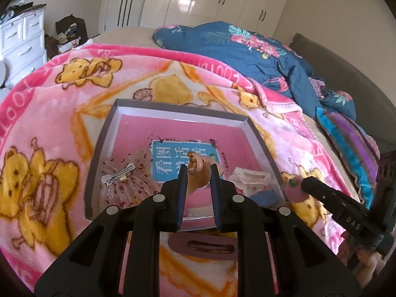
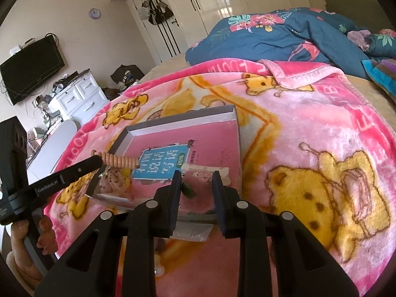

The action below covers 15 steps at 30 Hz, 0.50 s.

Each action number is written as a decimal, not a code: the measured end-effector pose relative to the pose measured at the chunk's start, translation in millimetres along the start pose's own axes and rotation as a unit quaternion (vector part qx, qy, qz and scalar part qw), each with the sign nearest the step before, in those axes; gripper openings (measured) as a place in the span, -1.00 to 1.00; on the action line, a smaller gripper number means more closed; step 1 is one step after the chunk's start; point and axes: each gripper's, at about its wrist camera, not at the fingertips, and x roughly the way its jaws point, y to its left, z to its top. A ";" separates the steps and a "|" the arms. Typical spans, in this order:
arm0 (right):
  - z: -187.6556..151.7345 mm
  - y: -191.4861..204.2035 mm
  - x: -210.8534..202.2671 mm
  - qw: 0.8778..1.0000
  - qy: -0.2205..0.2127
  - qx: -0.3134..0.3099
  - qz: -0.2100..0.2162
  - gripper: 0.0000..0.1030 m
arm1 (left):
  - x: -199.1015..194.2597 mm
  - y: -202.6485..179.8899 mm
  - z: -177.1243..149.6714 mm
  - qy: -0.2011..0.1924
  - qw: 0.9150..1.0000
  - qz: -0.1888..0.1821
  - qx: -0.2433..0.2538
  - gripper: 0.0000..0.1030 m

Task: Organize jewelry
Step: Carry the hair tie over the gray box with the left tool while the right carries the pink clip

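Note:
A shallow grey box (image 1: 99, 143) with a pink printed floor lies on the pink bear blanket; it also shows in the right wrist view (image 2: 183, 121). My left gripper (image 1: 198, 168) is shut on a tan ribbed hair clip (image 1: 198, 165) and holds it over the box; the clip shows in the right wrist view (image 2: 118, 160). In the box lie a sheer pink bow with a metal clip (image 1: 123, 178) and a cream clip (image 1: 250, 175). My right gripper (image 2: 196, 175) is open at the box's near edge, around a small green item (image 2: 189, 190).
A brown oval hair clip (image 1: 208, 245) lies on the blanket under my left gripper. A blue floral duvet (image 1: 247, 49) is heaped at the back. A striped cushion (image 1: 351, 148) lies right. A white dresser (image 2: 79, 99) stands left of the bed.

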 end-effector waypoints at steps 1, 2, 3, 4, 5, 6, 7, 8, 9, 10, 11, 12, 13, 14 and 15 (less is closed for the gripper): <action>0.2 -0.1 2.3 1.000 0.001 0.001 -0.001 -0.53 | 3.0 2.0 -0.9 0.002 1.000 0.002 -0.003 -0.78; 0.6 -0.4 4.6 1.000 0.001 0.001 -0.002 -0.53 | 5.3 4.4 -1.9 0.005 1.000 0.004 -0.007 -0.78; 0.9 -0.5 6.1 1.000 0.002 0.001 -0.003 -0.53 | 6.9 6.7 -2.7 0.006 1.000 0.006 -0.010 -0.78; 1.3 -0.2 8.2 1.000 0.003 0.001 -0.002 -0.53 | 7.7 8.8 -3.8 0.008 1.000 0.007 -0.013 -0.78; 1.4 0.4 9.5 1.000 0.004 0.000 -0.002 -0.53 | 8.0 10.6 -4.8 0.009 1.000 0.009 -0.014 -0.78; 1.4 1.4 11.8 1.000 0.005 -0.002 -0.002 -0.53 | 8.0 11.5 -5.1 0.008 1.000 0.009 -0.015 -0.78; 1.4 2.2 14.1 1.000 0.007 -0.002 -0.002 -0.53 | 7.5 13.0 -5.9 0.009 1.000 0.011 -0.016 -0.77; 1.1 2.6 15.2 1.000 0.008 -0.003 -0.001 -0.53 | 6.7 14.2 -6.4 0.010 1.000 0.012 -0.017 -0.75; 1.2 3.6 17.1 1.000 0.010 -0.004 0.000 -0.55 | 5.9 14.8 -6.6 0.009 1.000 0.013 -0.018 -0.73; 0.9 5.3 20.1 1.000 0.012 -0.006 0.000 -0.55 | 4.4 15.6 -7.5 0.009 1.000 0.015 -0.019 -0.71; 0.7 6.0 22.0 1.000 0.014 -0.007 0.002 -0.55 | 3.3 15.9 -8.4 0.010 1.000 0.017 -0.019 -0.69; 0.6 7.6 24.0 1.000 0.016 -0.009 0.002 -0.55 | 2.1 17.1 -9.3 0.010 1.000 0.019 -0.020 -0.69; 0.1 8.5 26.5 1.000 0.018 -0.009 0.002 -0.54 | 1.2 18.0 -10.3 0.011 1.000 0.019 -0.022 -0.68; -0.3 9.2 28.7 1.000 0.021 -0.008 0.003 -0.54 | 0.2 18.4 -11.2 0.012 0.999 0.019 -0.023 -0.68; -0.6 9.8 29.6 1.000 0.022 -0.006 0.005 -0.54 | -0.9 19.1 -12.1 0.012 0.999 0.020 -0.025 -0.68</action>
